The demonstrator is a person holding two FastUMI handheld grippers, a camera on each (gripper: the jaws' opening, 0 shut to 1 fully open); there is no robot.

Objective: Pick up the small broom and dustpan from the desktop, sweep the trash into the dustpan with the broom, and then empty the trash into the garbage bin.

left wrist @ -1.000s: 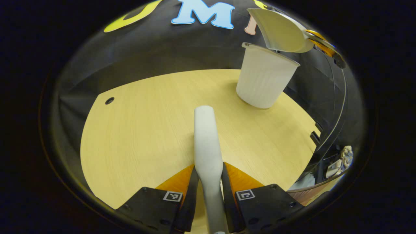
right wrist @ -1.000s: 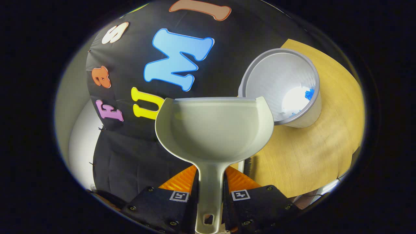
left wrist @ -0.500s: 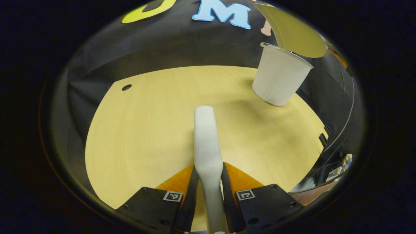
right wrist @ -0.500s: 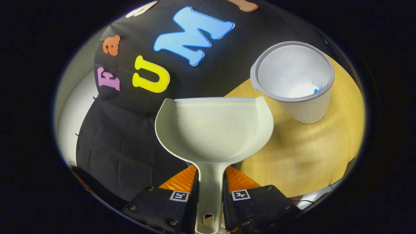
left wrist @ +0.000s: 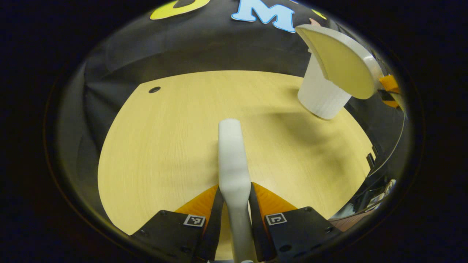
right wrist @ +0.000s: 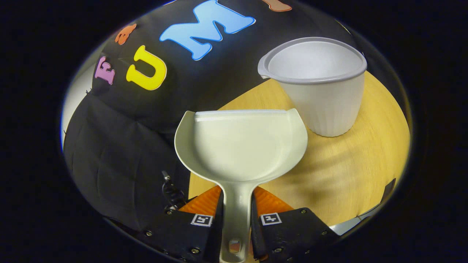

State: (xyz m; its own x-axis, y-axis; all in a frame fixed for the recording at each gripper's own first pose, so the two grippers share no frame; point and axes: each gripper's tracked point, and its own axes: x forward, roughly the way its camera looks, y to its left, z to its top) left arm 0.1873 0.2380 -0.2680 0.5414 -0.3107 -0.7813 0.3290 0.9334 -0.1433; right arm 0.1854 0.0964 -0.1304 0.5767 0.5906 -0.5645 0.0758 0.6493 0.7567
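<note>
Dustpan (right wrist: 241,146): smooth plastic, slight sheen, pale cream. Broom handle (left wrist: 231,160): matt plastic, light grey, faintly textured. Garbage bin (right wrist: 321,95): white plastic, vertical ribbing on outer wall, smooth rim. Table (left wrist: 175,138): light wood-grain finish, smooth, low gloss. Booth wall (right wrist: 120,157): black cloth, matt, quilted seams.

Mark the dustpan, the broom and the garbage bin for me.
dustpan (right wrist: 241,146): right gripper view, middle of its scoop.
broom (left wrist: 231,153): left gripper view, its pale body ahead of the fingers.
garbage bin (right wrist: 325,106): right gripper view, its ribbed outer wall.
</note>
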